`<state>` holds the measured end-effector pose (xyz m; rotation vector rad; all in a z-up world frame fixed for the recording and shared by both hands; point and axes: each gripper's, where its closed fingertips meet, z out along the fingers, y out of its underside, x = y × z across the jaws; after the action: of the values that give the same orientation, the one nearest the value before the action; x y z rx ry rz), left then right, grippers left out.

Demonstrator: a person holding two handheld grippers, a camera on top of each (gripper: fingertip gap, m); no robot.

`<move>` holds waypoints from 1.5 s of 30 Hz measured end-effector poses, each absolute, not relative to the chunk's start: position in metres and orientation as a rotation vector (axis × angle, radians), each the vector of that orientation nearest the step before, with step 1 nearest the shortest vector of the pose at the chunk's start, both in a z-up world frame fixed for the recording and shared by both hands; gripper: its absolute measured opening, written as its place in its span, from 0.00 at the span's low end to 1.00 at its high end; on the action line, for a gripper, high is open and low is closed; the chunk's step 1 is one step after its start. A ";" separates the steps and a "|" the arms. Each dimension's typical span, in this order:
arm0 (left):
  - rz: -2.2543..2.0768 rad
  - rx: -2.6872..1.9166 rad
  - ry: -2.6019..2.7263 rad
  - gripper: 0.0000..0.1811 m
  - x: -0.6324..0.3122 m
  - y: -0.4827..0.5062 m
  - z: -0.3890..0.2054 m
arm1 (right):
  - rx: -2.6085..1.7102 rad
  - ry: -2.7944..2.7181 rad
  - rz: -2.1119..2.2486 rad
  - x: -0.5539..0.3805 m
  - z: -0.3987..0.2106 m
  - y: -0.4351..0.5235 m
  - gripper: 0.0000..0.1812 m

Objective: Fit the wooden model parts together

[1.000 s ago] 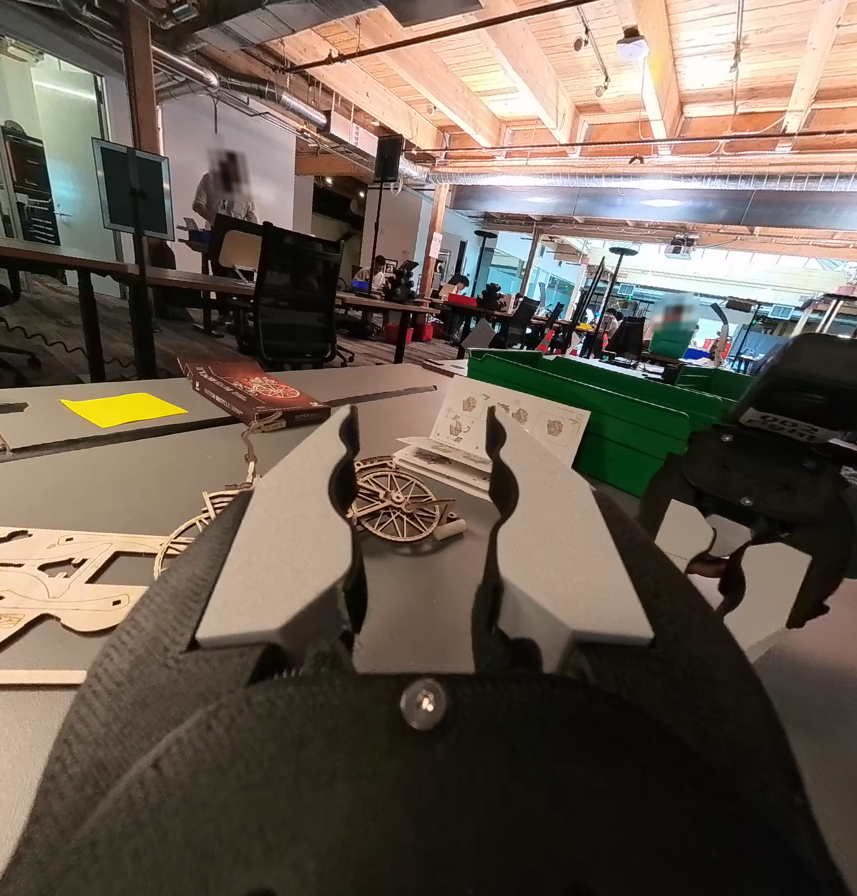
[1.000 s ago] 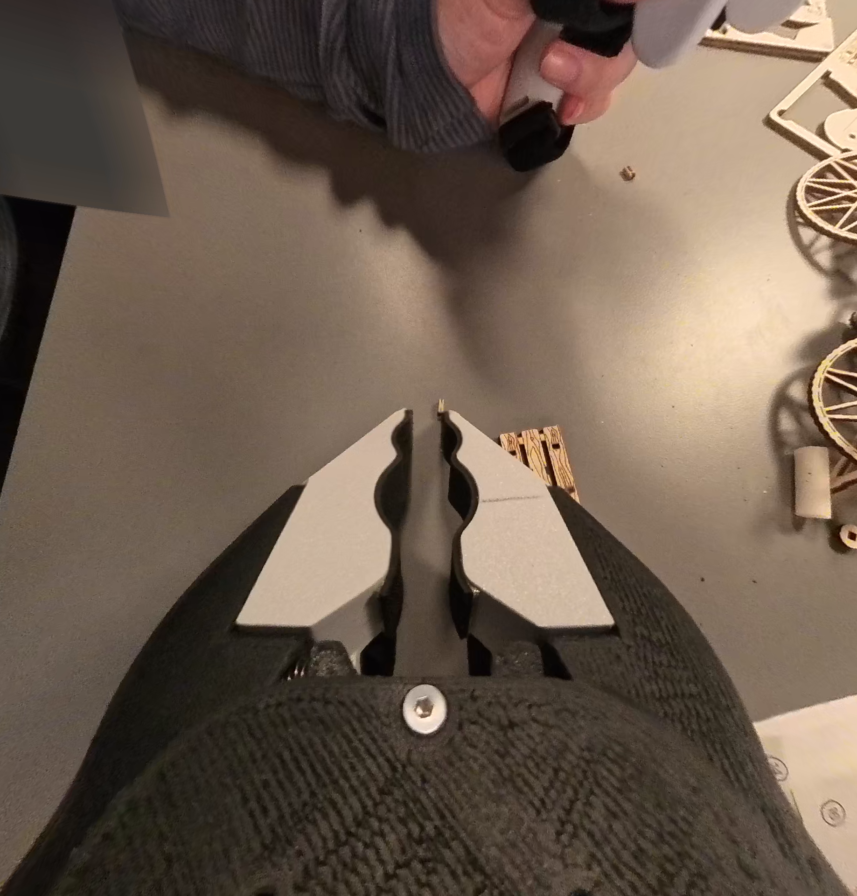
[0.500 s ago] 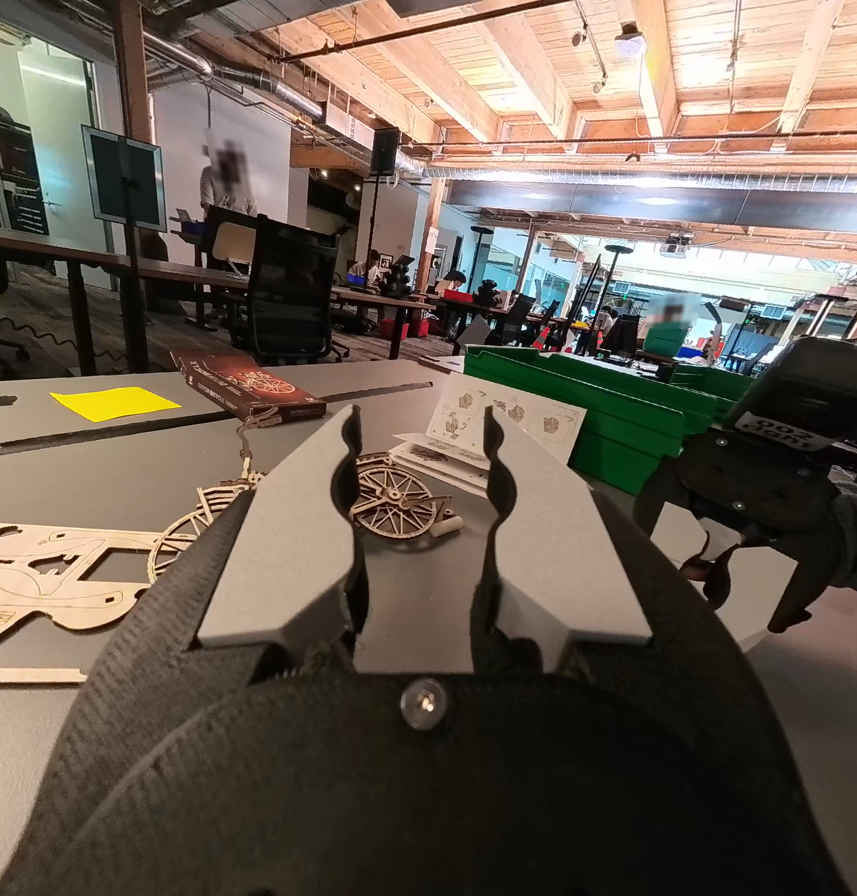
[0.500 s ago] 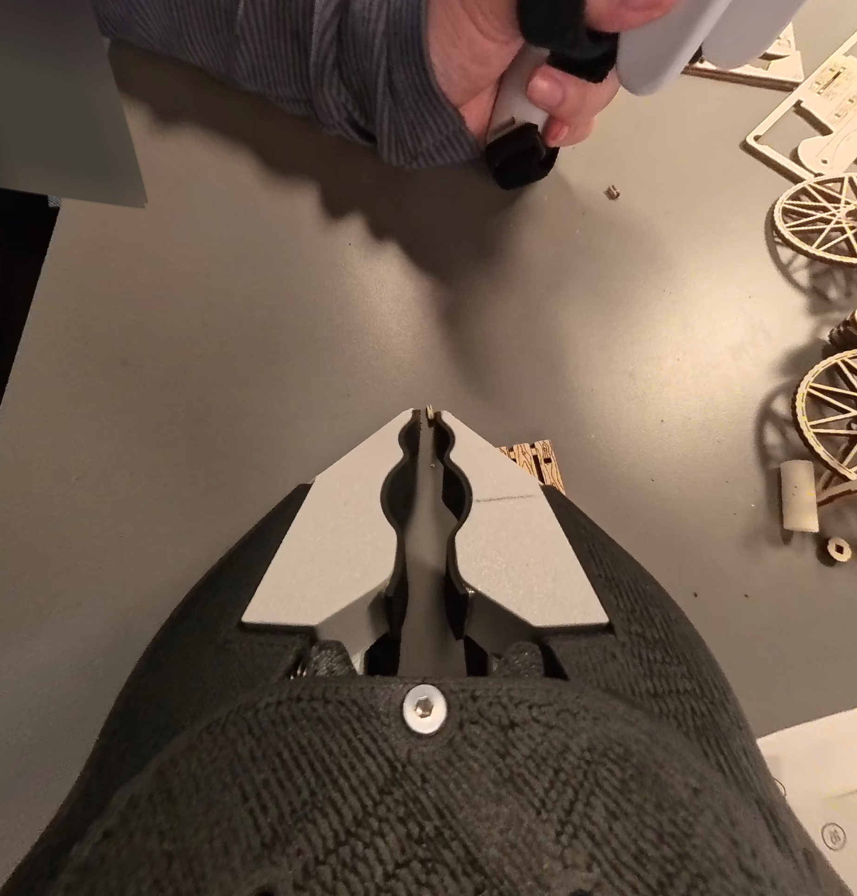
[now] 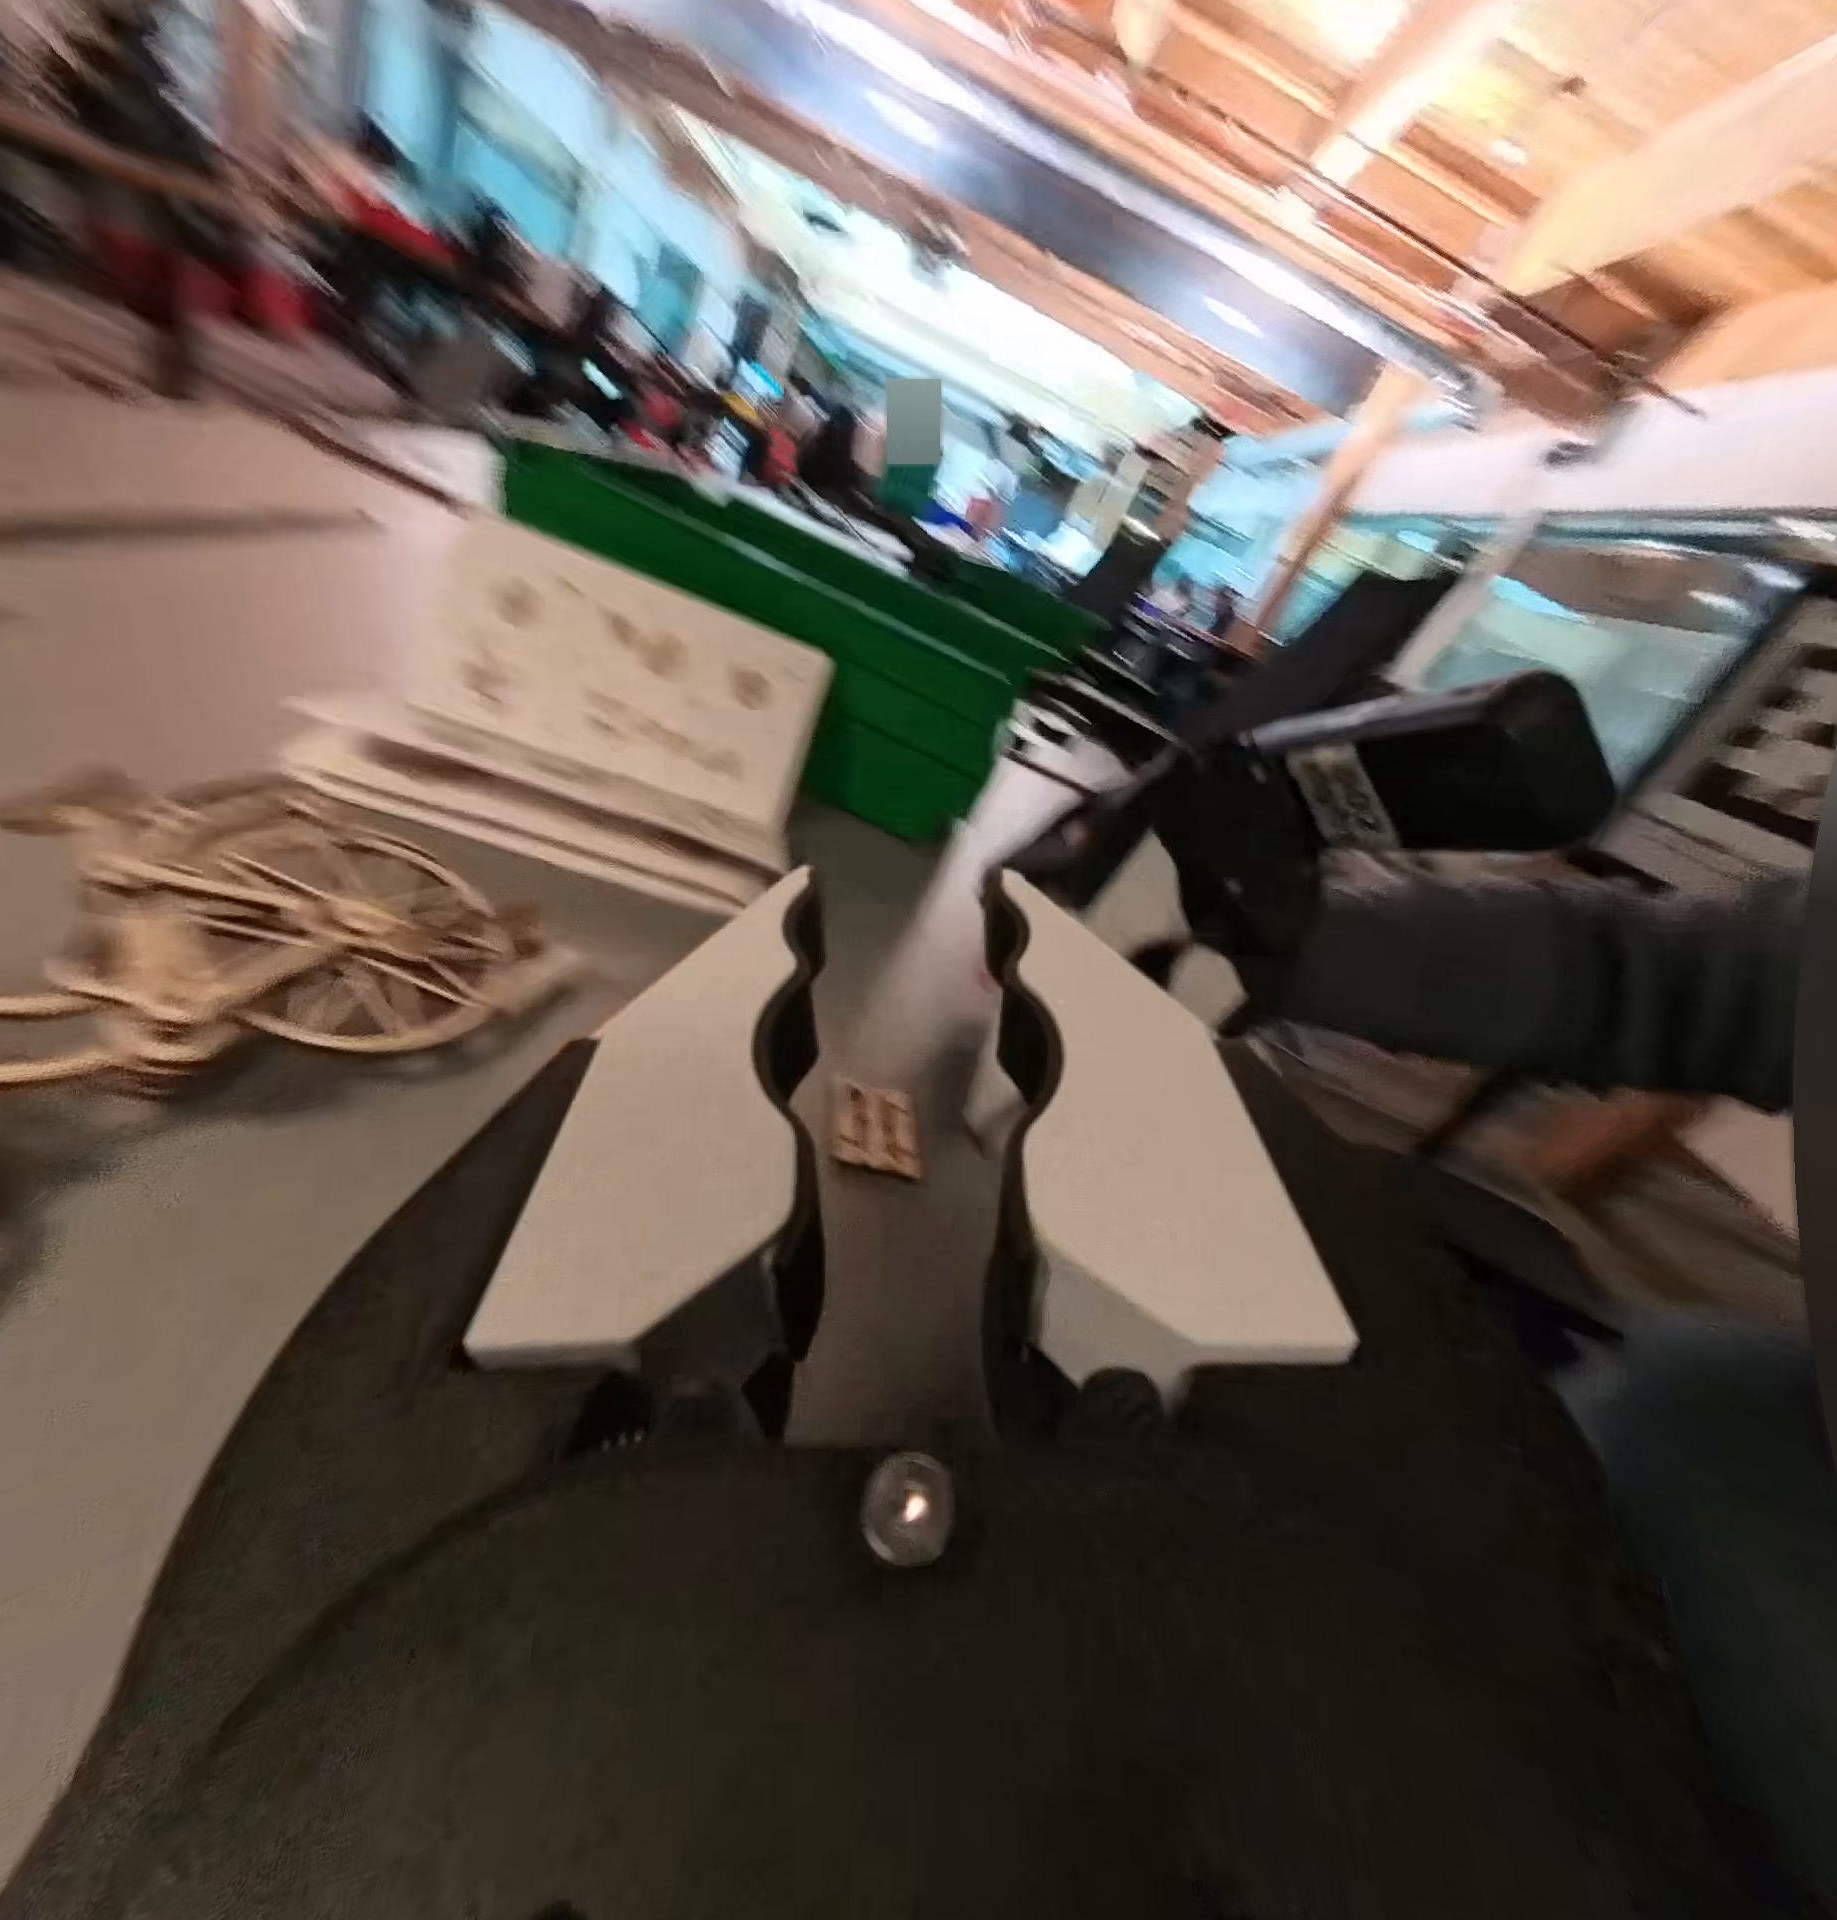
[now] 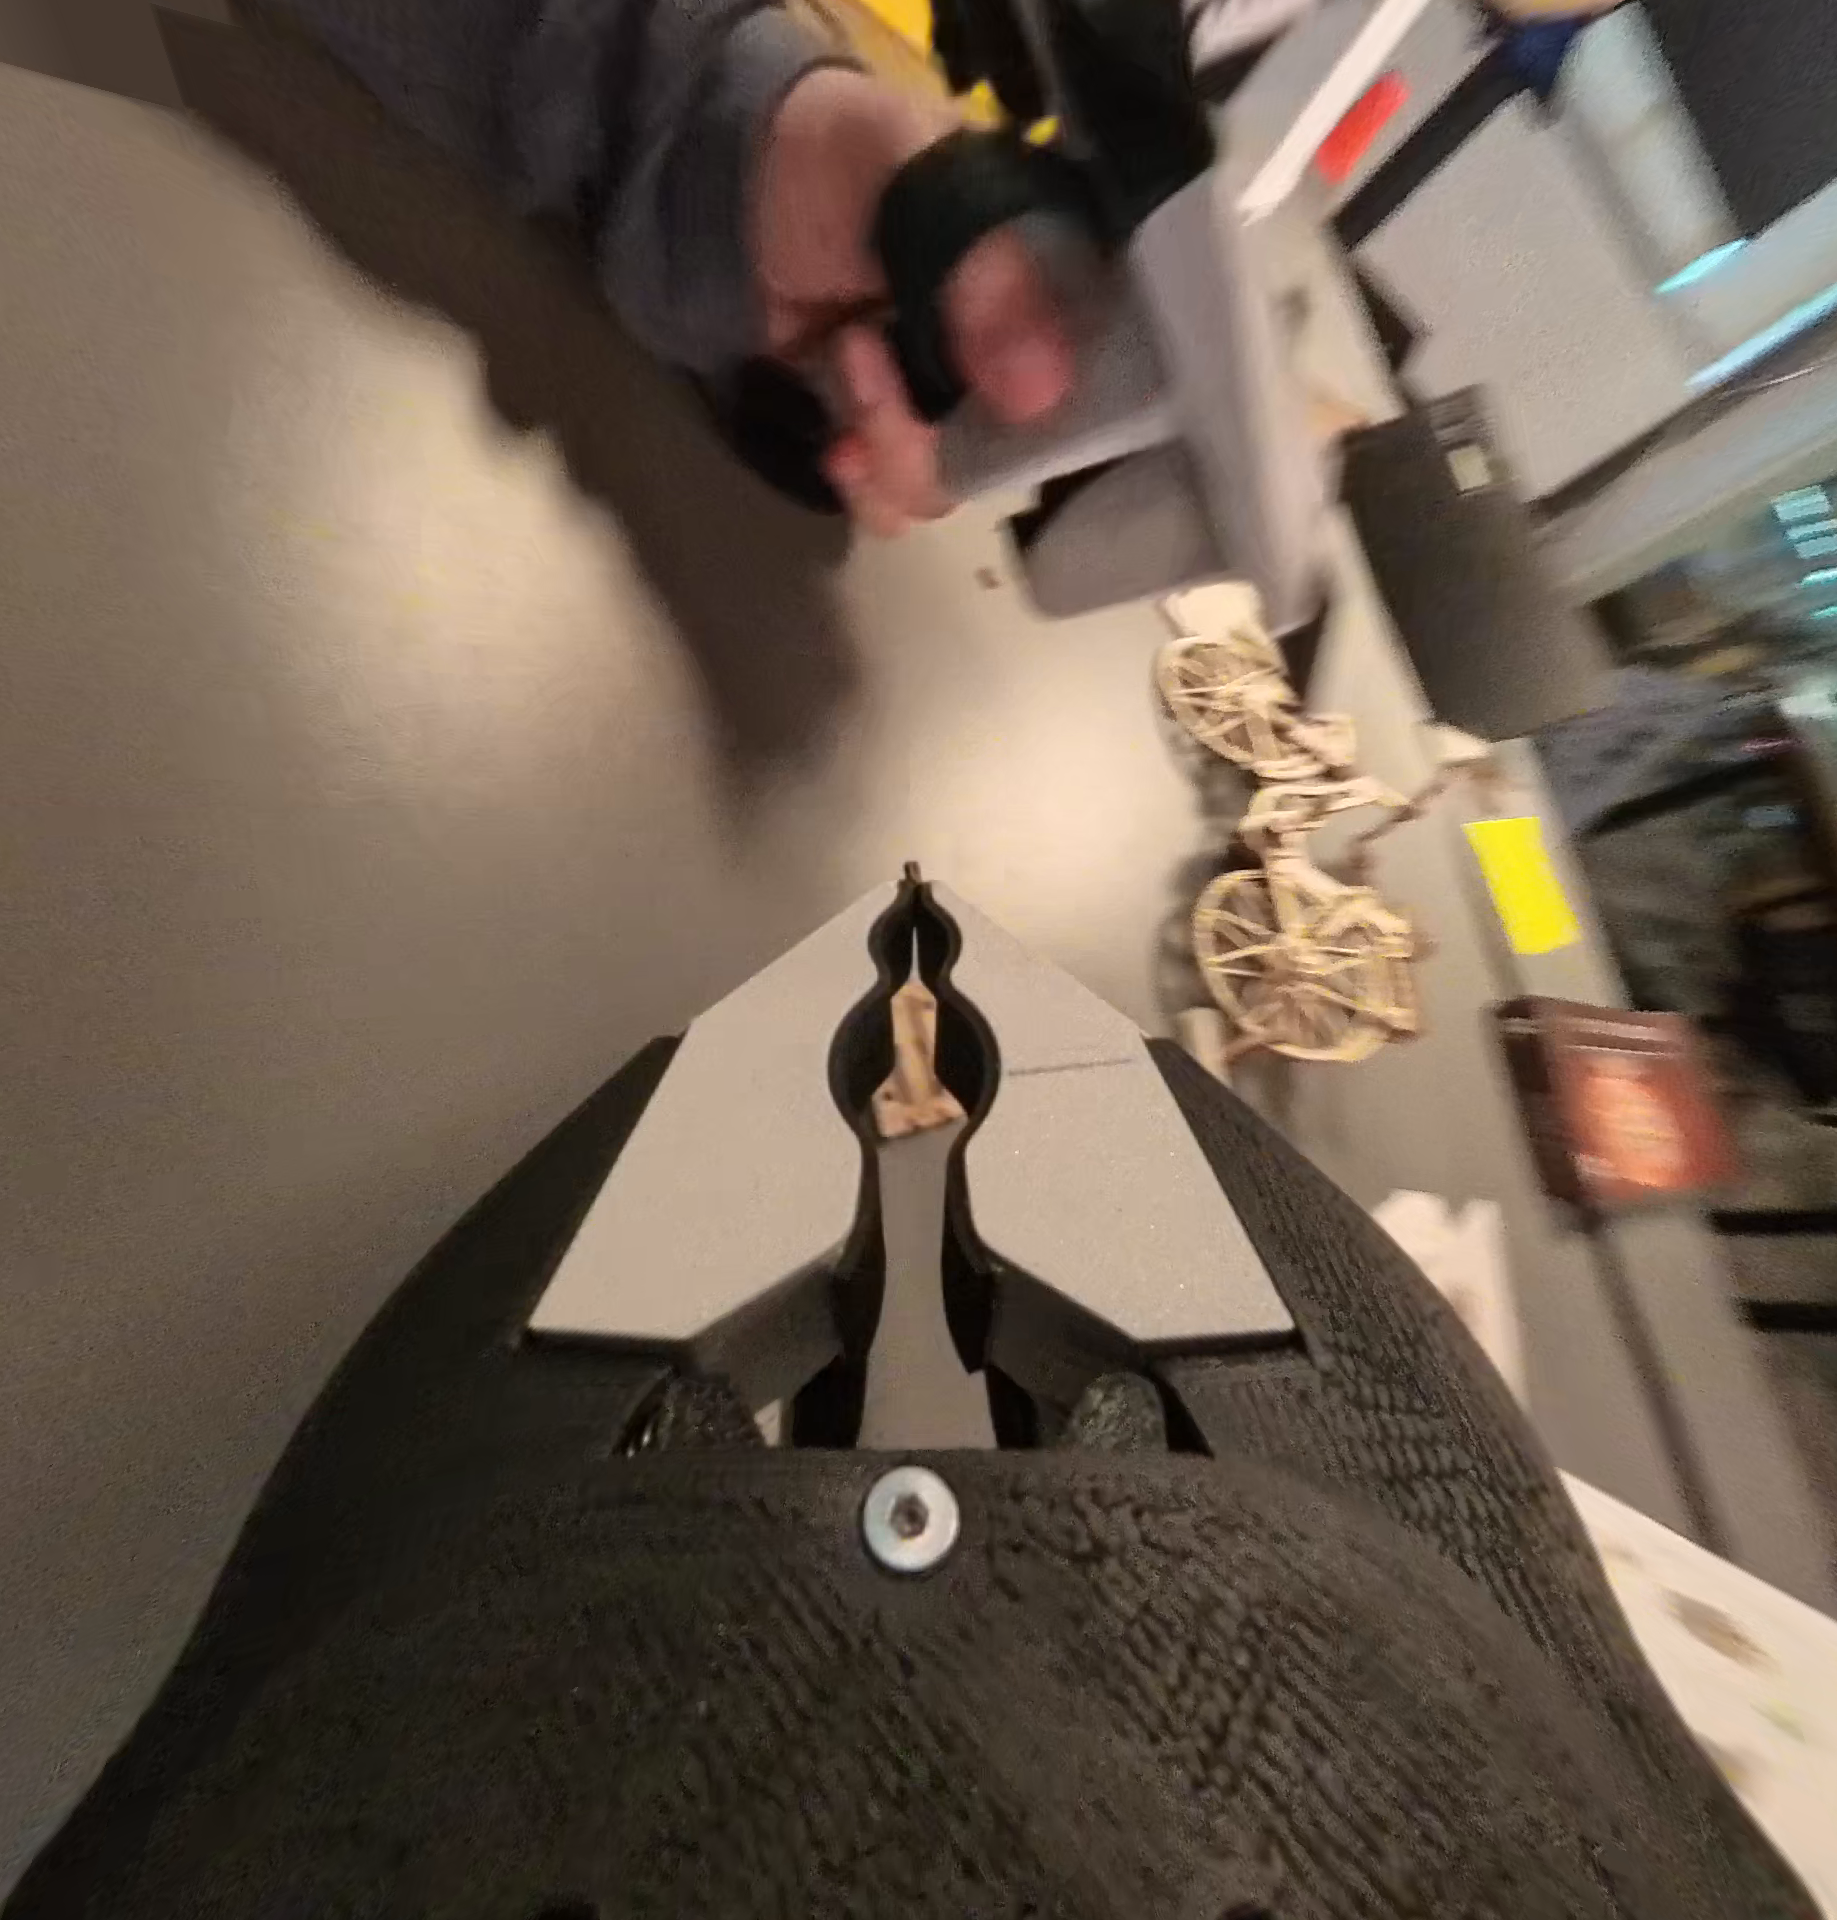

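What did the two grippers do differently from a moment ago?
The right gripper closed its fingers on a tiny peg and tipped up from looking straight down at the table. The left gripper swung right and down, so the small slatted wooden piece now shows between its fingers. It stayed open and empty, and the wooden bicycle model stayed on the grey table.

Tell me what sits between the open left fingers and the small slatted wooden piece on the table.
Nothing visible. The slatted wooden piece lies flat on bare grey table, seen through the gap of the open left gripper. The wooden bicycle model sits off to one side.
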<state>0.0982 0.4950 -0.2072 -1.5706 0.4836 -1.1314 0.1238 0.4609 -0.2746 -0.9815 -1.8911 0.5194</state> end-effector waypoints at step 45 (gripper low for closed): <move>-1.171 -1.582 0.685 0.00 0.128 0.475 -0.216 | -1.277 -1.646 0.677 0.142 -0.247 0.481 0.03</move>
<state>0.1275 0.4745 -0.2161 -1.5816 0.6850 -1.1710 0.1425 0.4814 -0.2467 -1.2771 -1.6456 0.6765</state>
